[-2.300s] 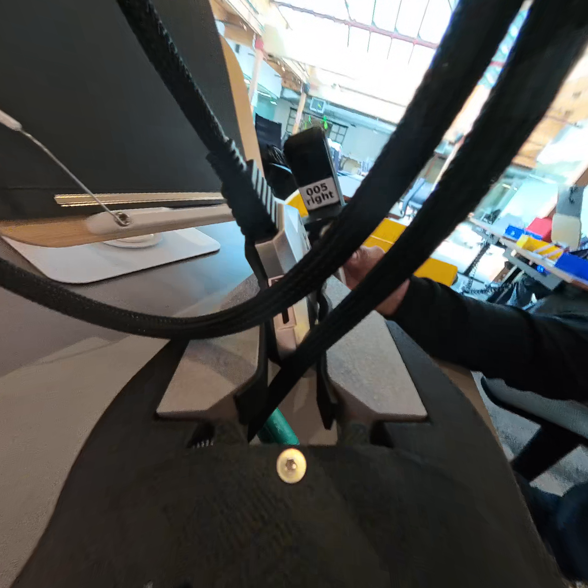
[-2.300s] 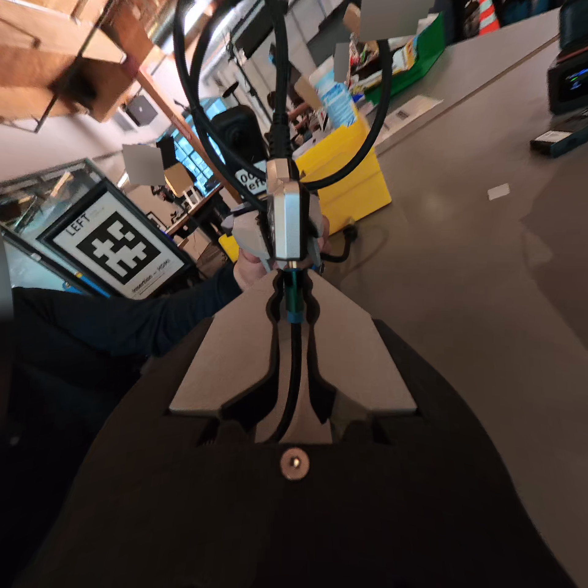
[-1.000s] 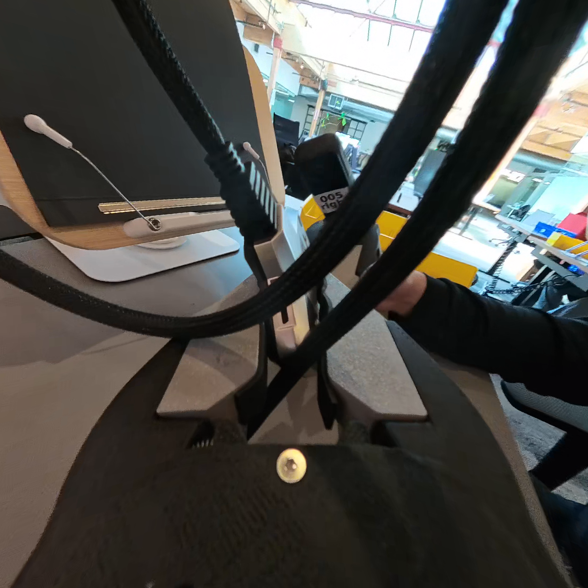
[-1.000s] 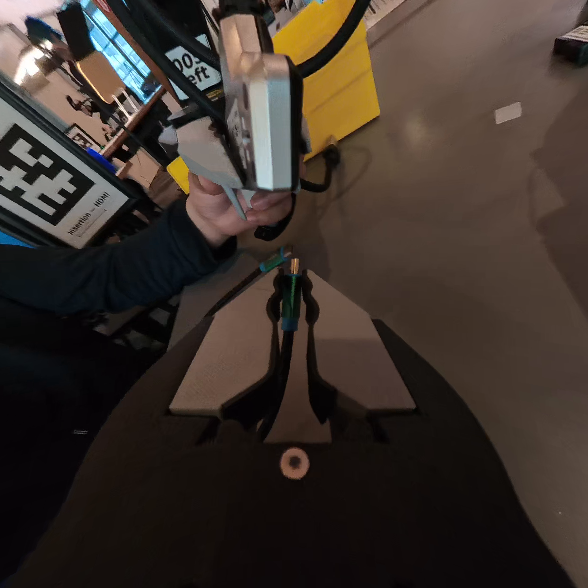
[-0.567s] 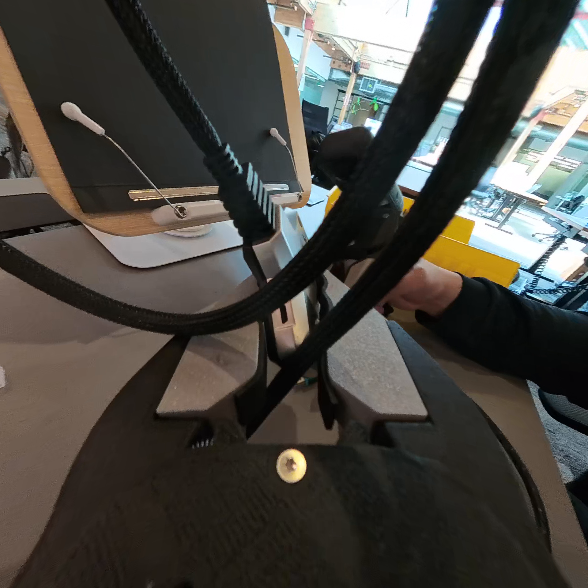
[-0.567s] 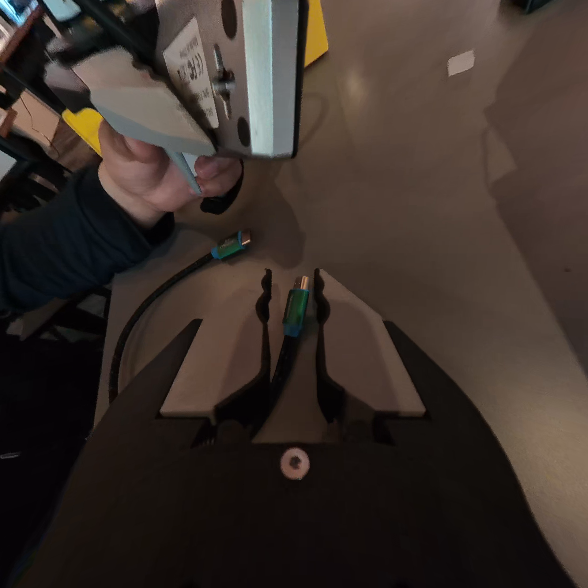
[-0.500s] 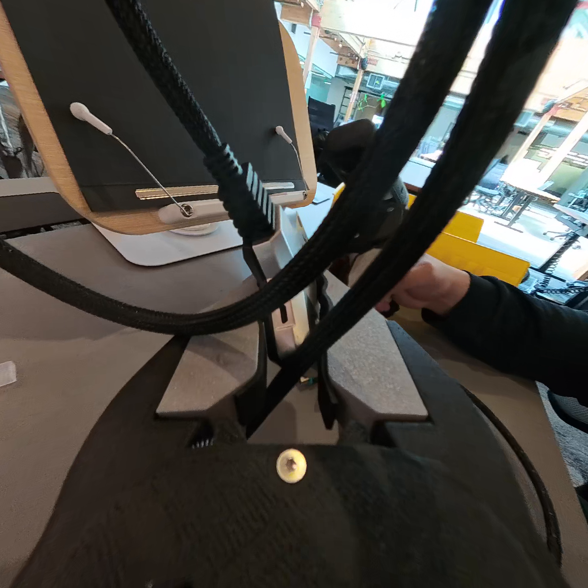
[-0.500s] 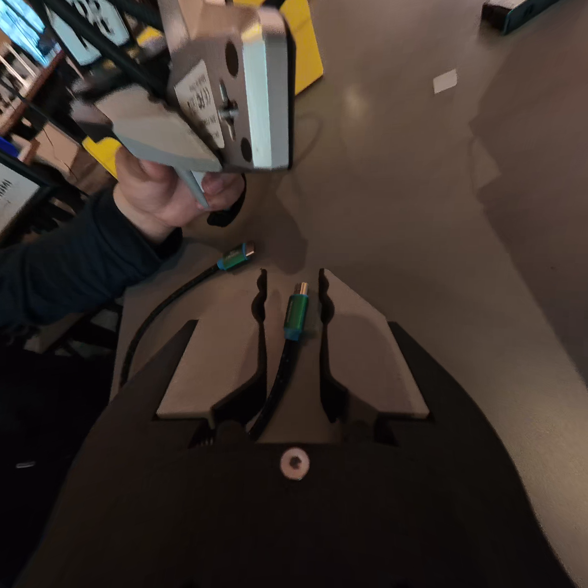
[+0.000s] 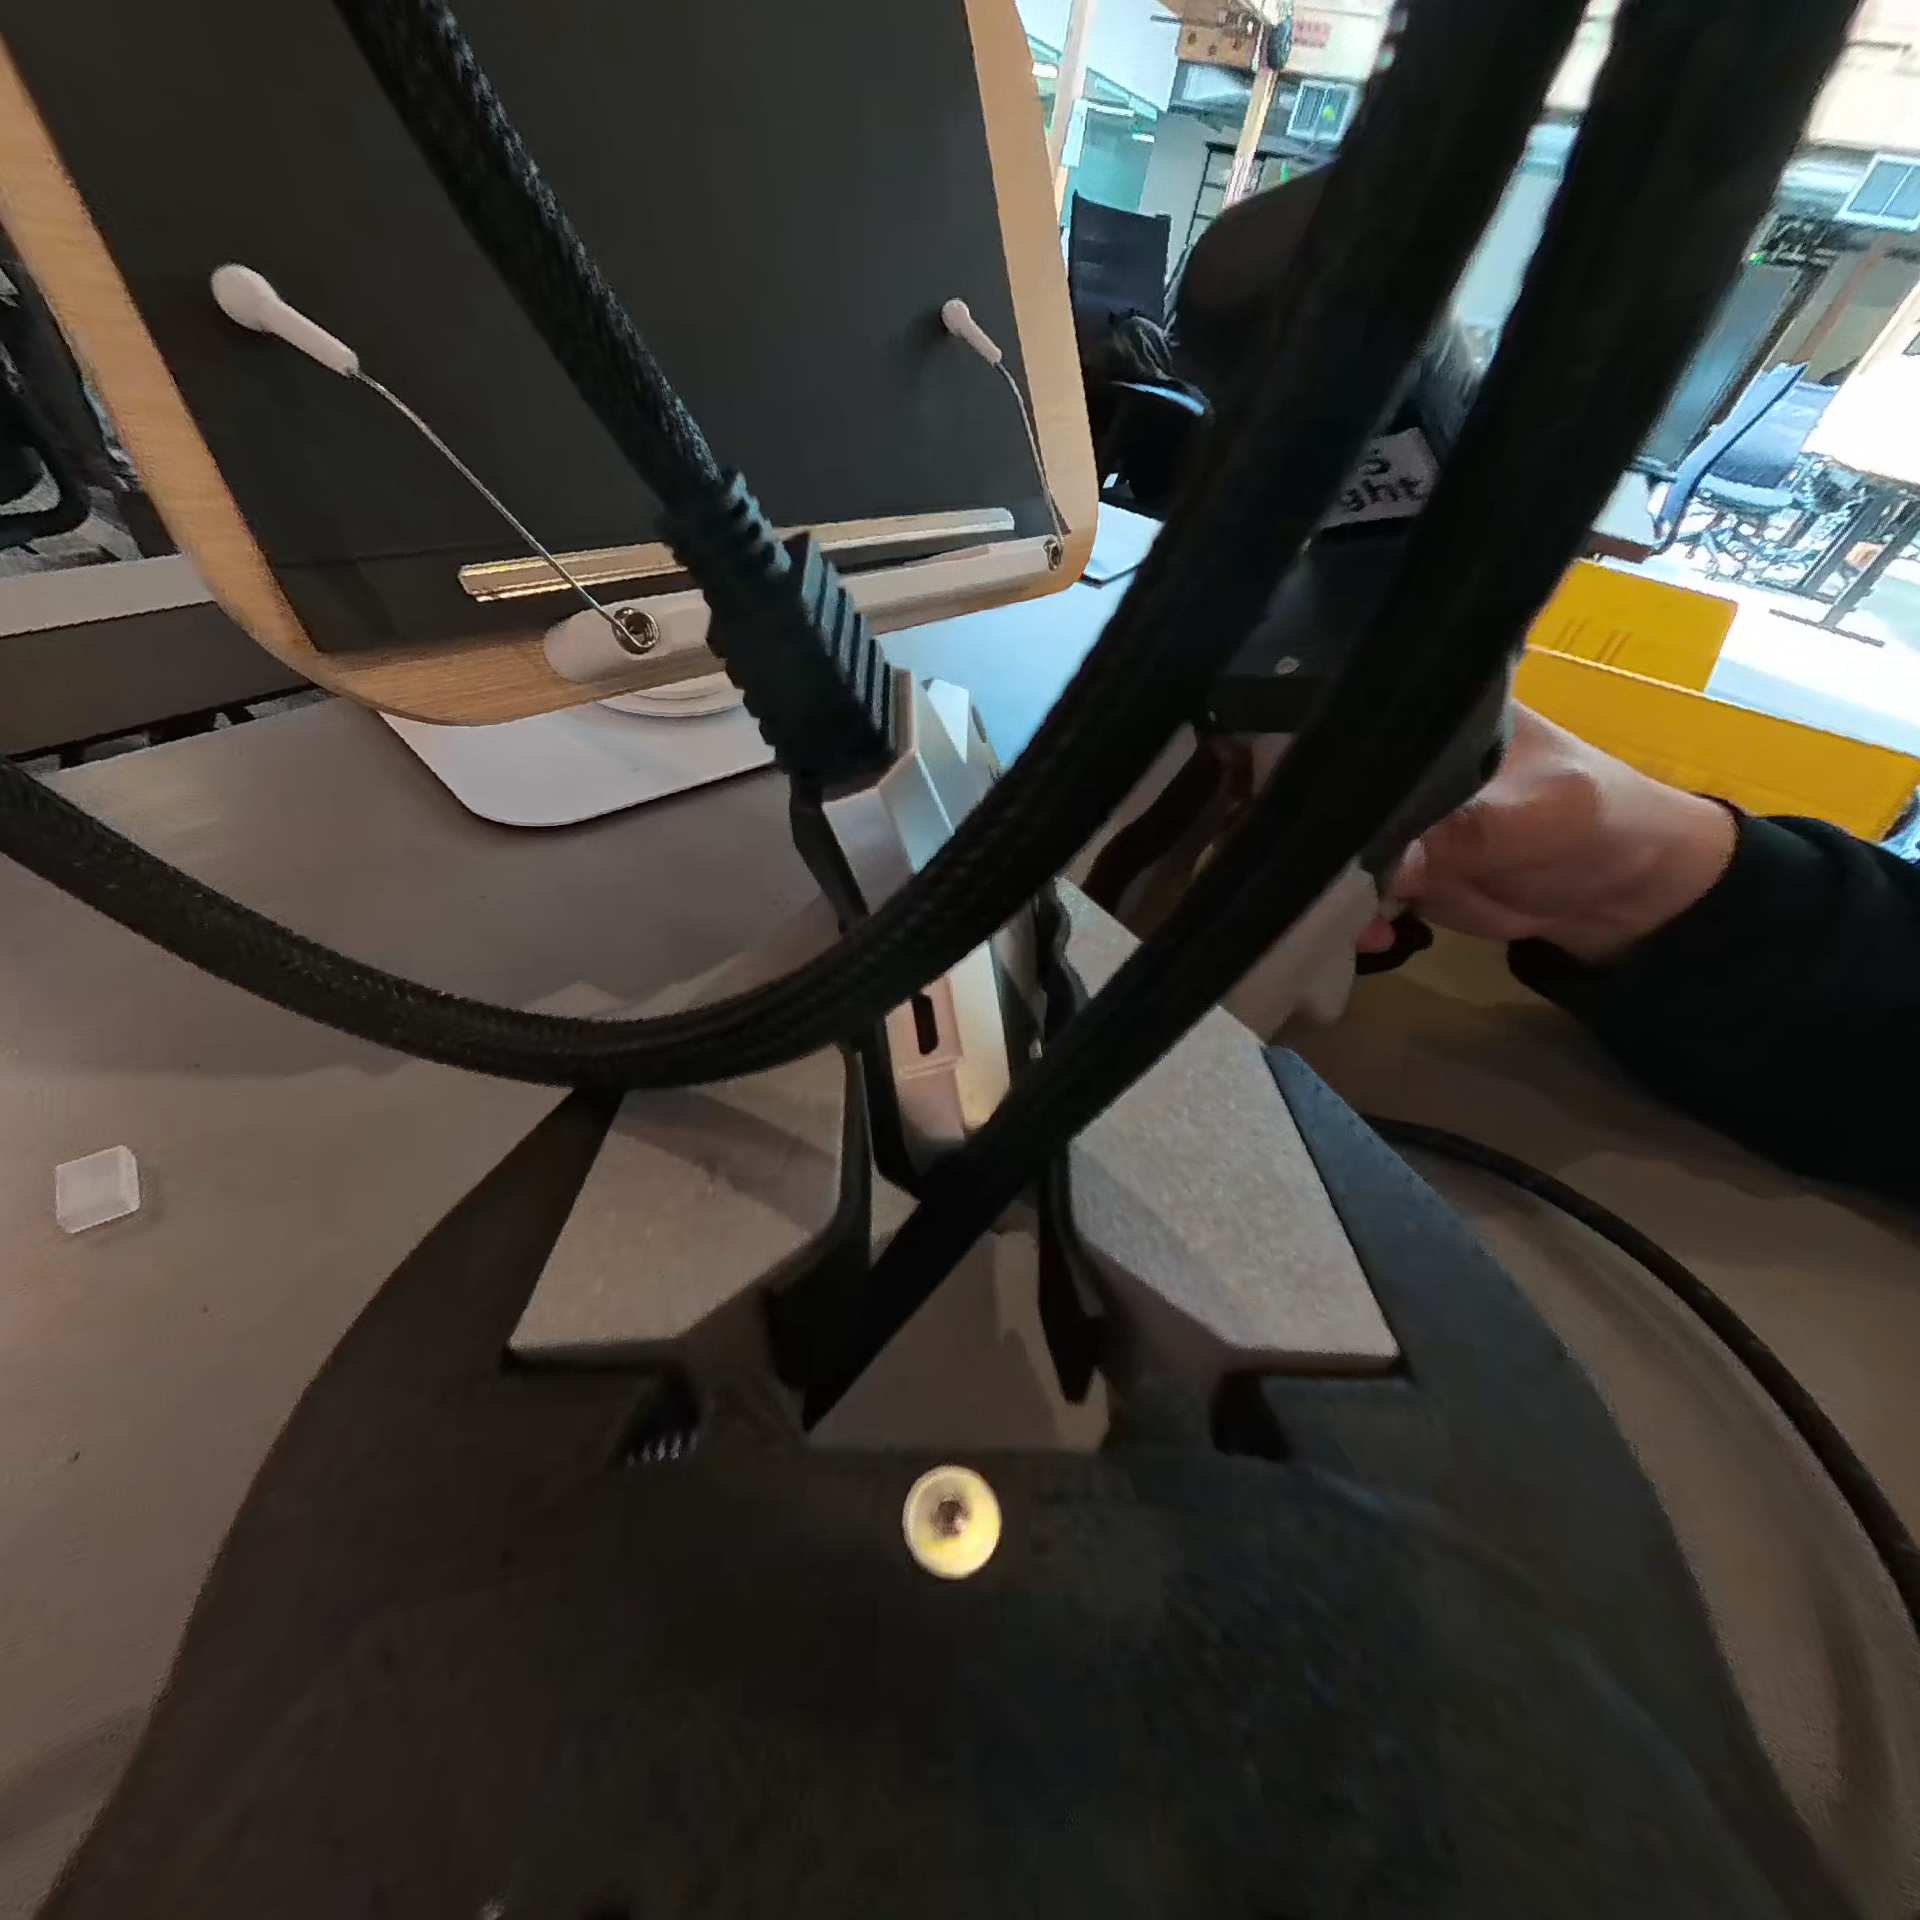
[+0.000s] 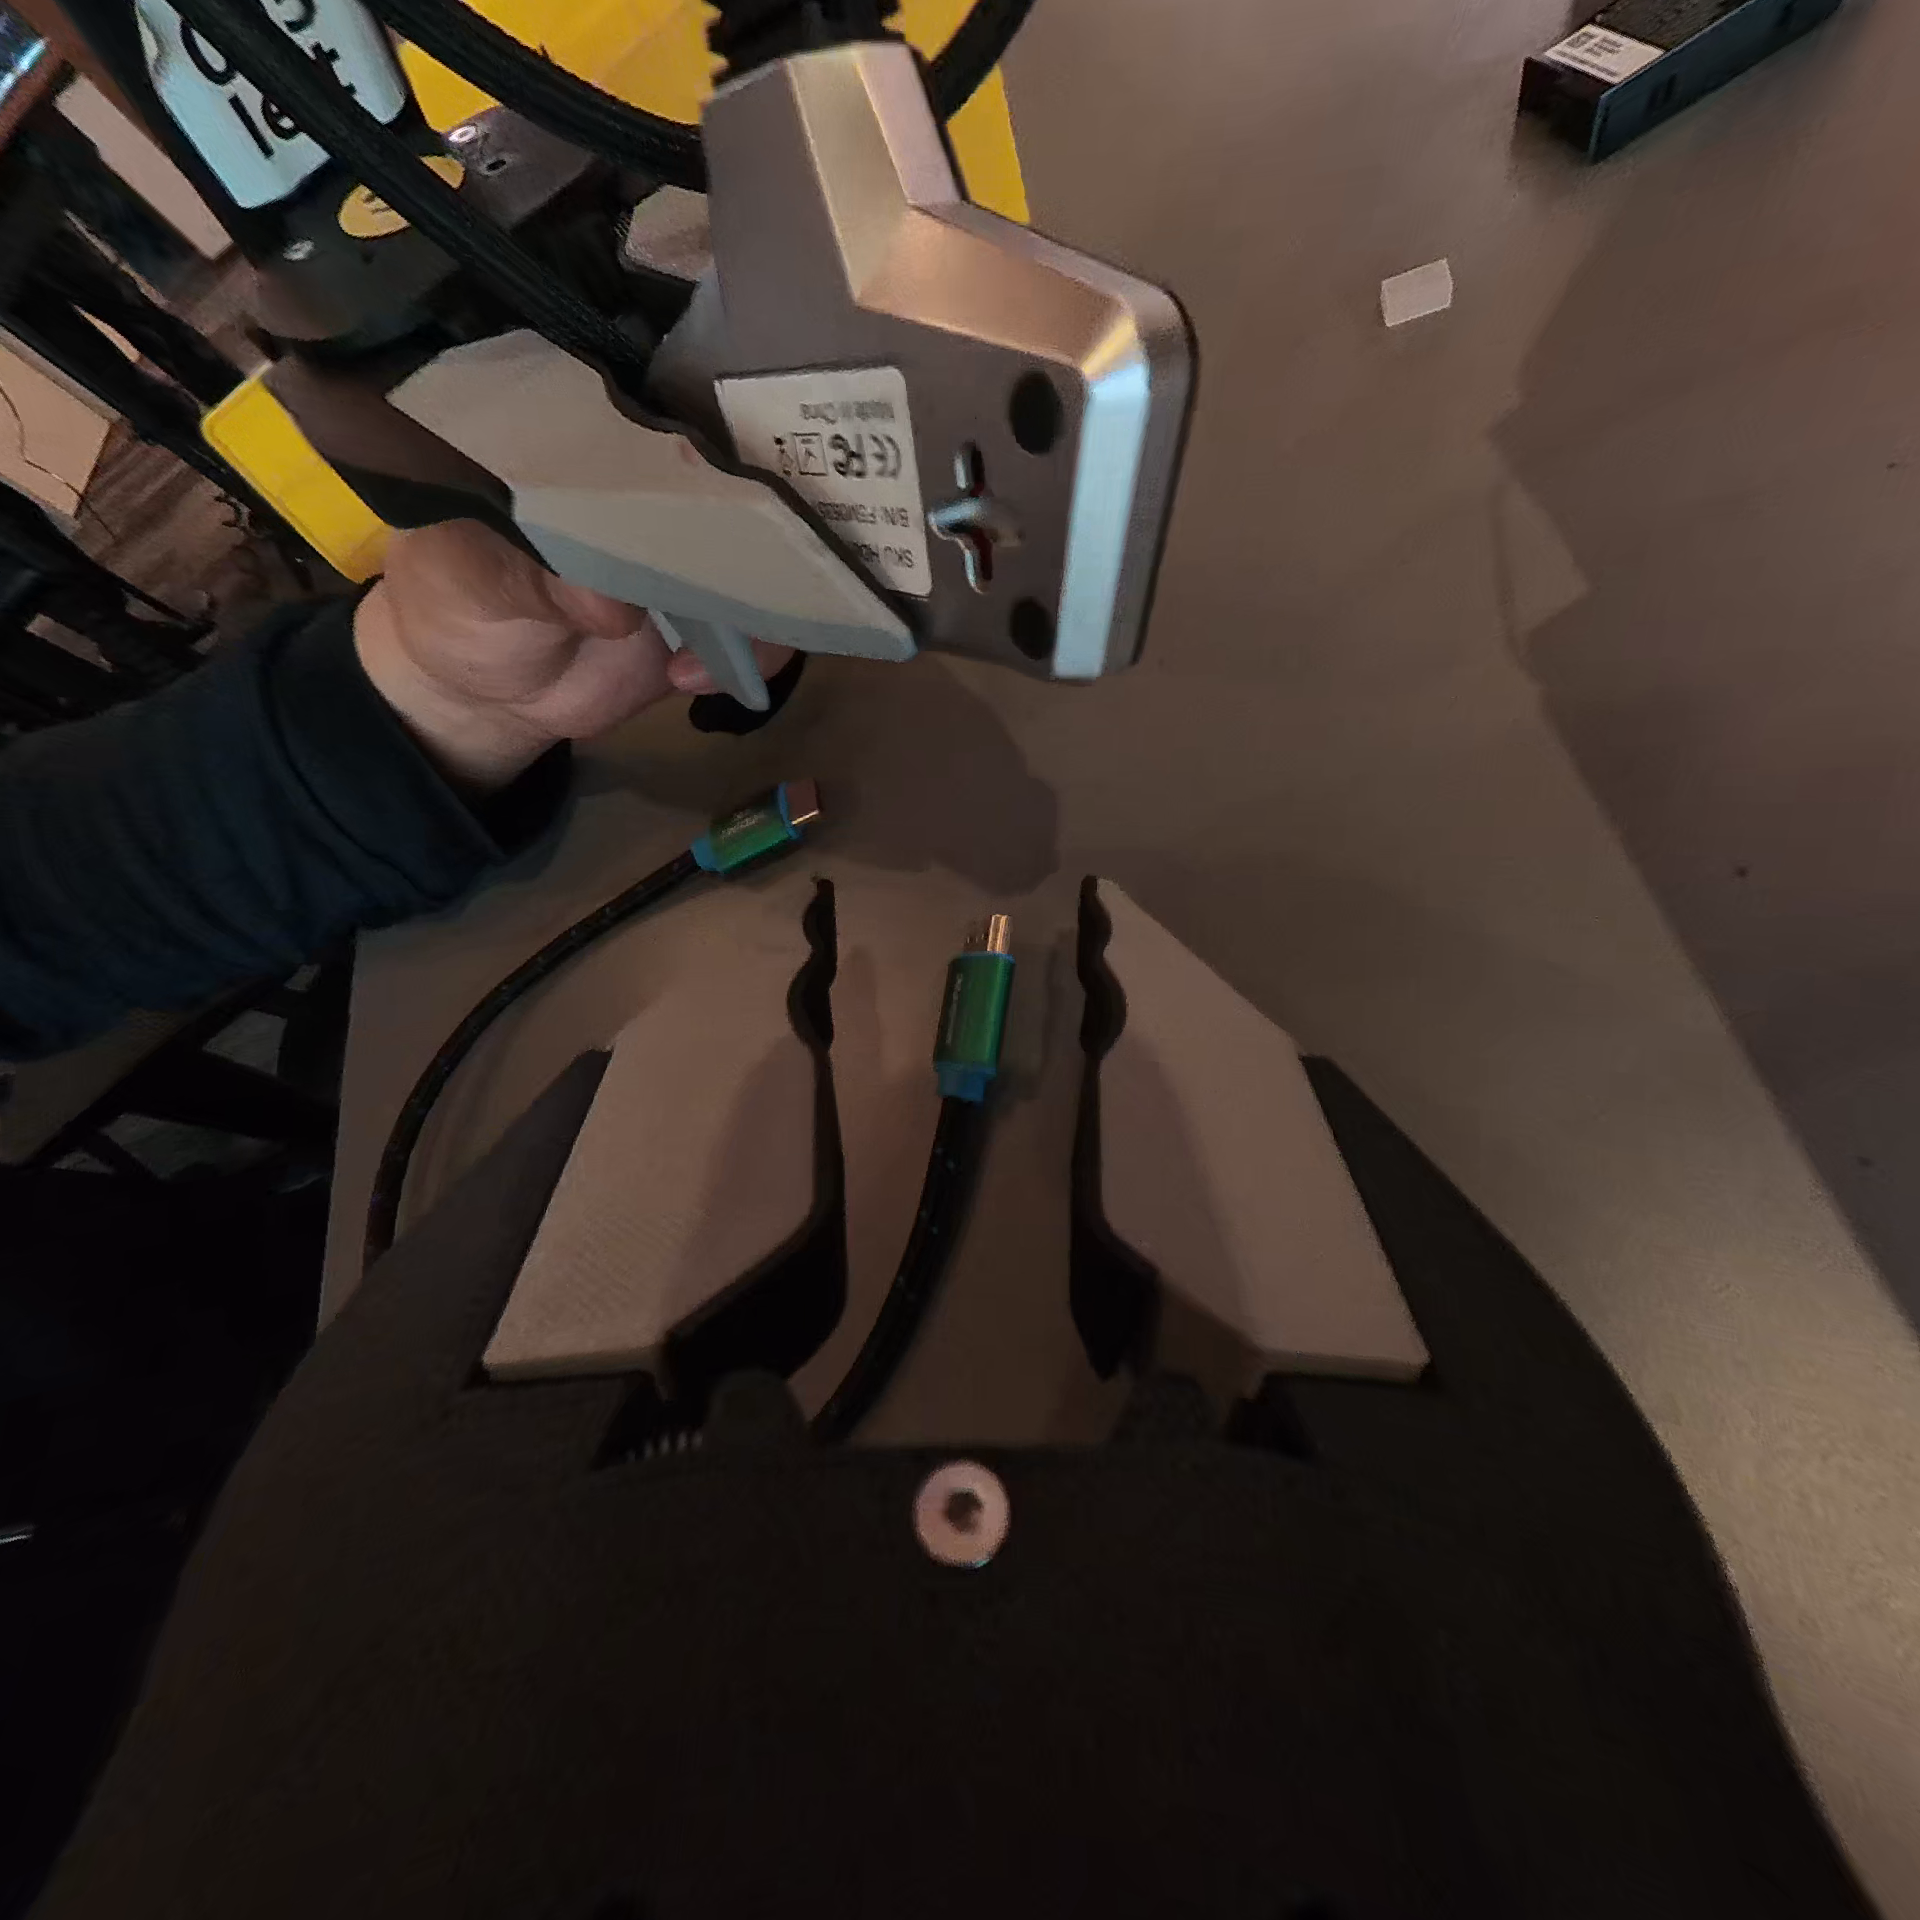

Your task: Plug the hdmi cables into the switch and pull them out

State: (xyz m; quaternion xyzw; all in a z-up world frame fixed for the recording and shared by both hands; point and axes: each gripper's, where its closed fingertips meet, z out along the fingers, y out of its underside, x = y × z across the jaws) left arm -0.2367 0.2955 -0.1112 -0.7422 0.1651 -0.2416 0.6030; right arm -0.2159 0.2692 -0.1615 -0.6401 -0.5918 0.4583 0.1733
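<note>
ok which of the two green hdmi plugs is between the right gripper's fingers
The green plug lying on the table between the open right gripper fingers, untouched. The other green plug lies off to their left, nearer the hand.

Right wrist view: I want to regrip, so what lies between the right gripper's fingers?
Between the right gripper's open fingers, a green HDMI plug lies loose on the table, touching neither.

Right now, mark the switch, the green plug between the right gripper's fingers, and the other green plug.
switch [image 10: 966, 343], right wrist view, on its silver body.
green plug between the fingers [image 10: 971, 1023], right wrist view, on its green shell.
other green plug [image 10: 753, 831], right wrist view, on its green shell.
</note>
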